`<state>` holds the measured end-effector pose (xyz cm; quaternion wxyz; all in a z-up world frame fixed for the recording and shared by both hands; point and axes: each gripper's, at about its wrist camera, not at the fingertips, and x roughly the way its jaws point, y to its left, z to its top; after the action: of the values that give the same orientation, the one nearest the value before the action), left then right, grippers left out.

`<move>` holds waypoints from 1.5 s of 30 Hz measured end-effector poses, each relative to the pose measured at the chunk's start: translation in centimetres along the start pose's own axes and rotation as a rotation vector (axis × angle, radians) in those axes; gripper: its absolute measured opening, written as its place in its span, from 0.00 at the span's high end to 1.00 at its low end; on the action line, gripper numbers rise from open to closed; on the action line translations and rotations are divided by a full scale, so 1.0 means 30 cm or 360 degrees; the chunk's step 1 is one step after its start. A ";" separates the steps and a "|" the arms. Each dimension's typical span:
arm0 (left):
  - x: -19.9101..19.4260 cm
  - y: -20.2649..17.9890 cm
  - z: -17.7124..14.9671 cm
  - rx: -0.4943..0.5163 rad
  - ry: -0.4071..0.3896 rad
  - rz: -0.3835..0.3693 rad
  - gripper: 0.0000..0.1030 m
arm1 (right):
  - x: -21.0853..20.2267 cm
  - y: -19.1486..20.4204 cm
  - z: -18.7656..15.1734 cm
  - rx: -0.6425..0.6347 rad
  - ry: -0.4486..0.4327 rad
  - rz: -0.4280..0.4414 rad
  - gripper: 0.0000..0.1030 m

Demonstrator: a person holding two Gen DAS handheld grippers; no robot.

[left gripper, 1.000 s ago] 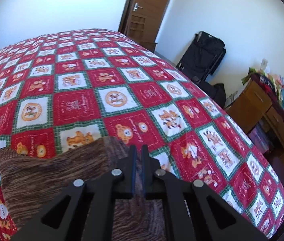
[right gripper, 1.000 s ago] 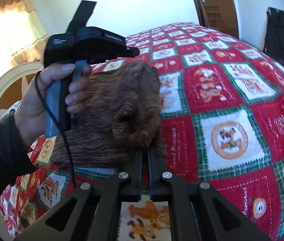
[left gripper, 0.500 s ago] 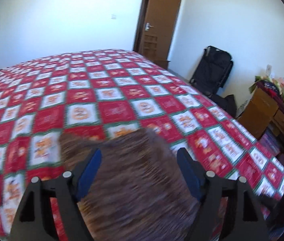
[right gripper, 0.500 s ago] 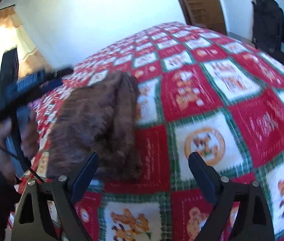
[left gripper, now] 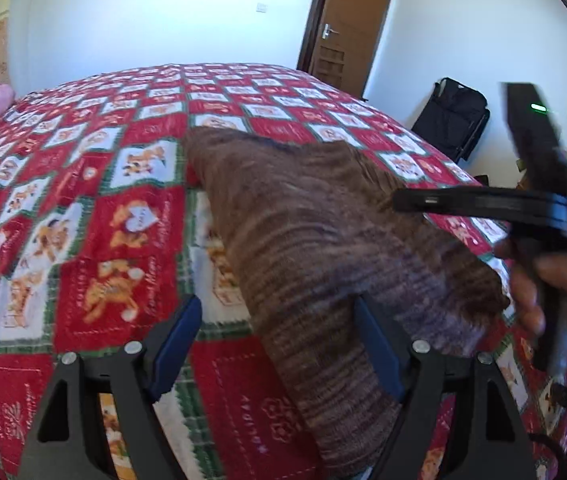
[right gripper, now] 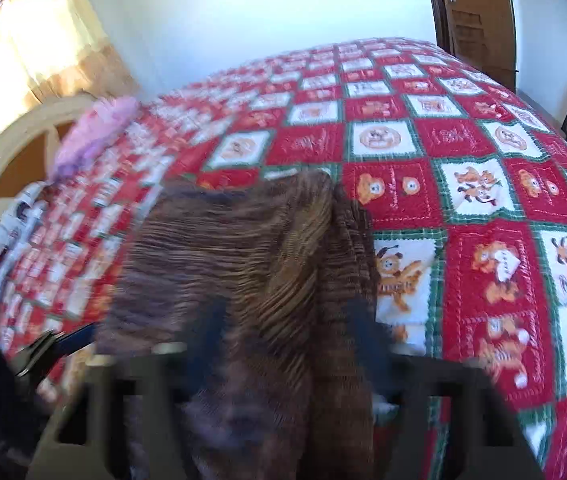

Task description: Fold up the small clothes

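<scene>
Left gripper: jaws apart, brown ribbed knit garment lying loose between them, centre to lower right of frame on the quilted bed. Right gripper: blurred, jaws just closing, knit bunched between them; a firm clamp cannot be confirmed. Garment judged soft, light, stretchy; best taken at a hem corner.

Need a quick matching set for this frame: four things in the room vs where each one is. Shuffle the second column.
Things:
1. brown knit garment
2. pink pillow
3. black bag
4. wooden door

Places:
A. on the floor against the white wall, beside the bed
B. lying on the red patchwork quilt, closest to the cameras
C. beyond the far end of the bed
D. on the bed by the cream headboard

Pairs: 1-B, 2-D, 3-A, 4-C
</scene>
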<state>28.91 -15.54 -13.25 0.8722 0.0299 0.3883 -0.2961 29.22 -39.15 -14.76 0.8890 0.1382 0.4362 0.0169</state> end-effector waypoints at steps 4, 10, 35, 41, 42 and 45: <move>-0.001 -0.023 -0.007 0.0054 0.0003 -0.0042 0.14 | -0.019 -0.011 -0.019 -0.0021 -0.0082 -0.0114 0.95; 0.036 -0.041 -0.030 0.0093 0.0066 -0.0040 0.11 | -0.007 -0.107 -0.050 0.0090 -0.0035 -0.0200 0.95; 0.063 -0.031 -0.045 0.0083 0.0156 -0.0033 0.04 | -0.160 0.009 -0.234 -0.0117 0.0050 0.0076 0.45; 0.065 -0.036 -0.045 0.0082 0.0165 -0.0038 0.03 | -0.196 -0.007 -0.083 -0.0042 -0.0133 0.0100 0.45; 0.066 -0.038 -0.044 0.0086 0.0167 -0.0037 0.03 | -0.172 0.006 -0.057 -0.0061 -0.0124 0.0095 0.45; 0.067 -0.042 -0.045 0.0097 0.0167 -0.0029 0.03 | -0.088 0.053 0.016 -0.0159 -0.0068 0.0130 0.45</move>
<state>28.40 -17.18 -15.37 0.8466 0.0685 0.4244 -0.3136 28.10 -38.14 -12.04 0.9025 0.1117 0.4097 0.0719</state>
